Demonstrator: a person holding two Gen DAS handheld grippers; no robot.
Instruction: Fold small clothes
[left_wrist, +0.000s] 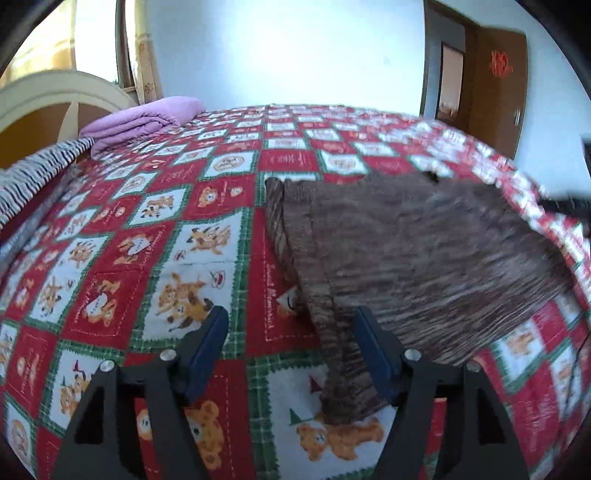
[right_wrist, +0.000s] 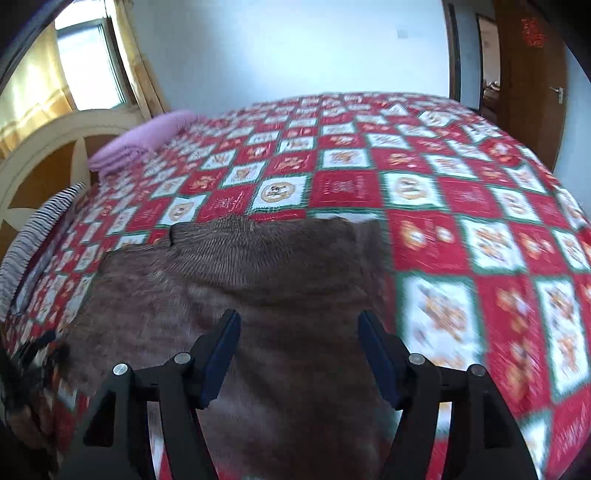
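- Here the brown knitted garment (left_wrist: 406, 251) lies spread on the patchwork bedspread (left_wrist: 147, 258), which looks like a broad, flat surface chosen for folding.
- The left gripper (left_wrist: 291, 354) is wide open and grips nothing; a narrow hanging strip of the knit passes just inside its right finger.
- The right gripper (right_wrist: 299, 354) is equally wide open and empty, poised above the garment's body (right_wrist: 258, 295), probably to pick an edge.
- Both views are motion-blurred.
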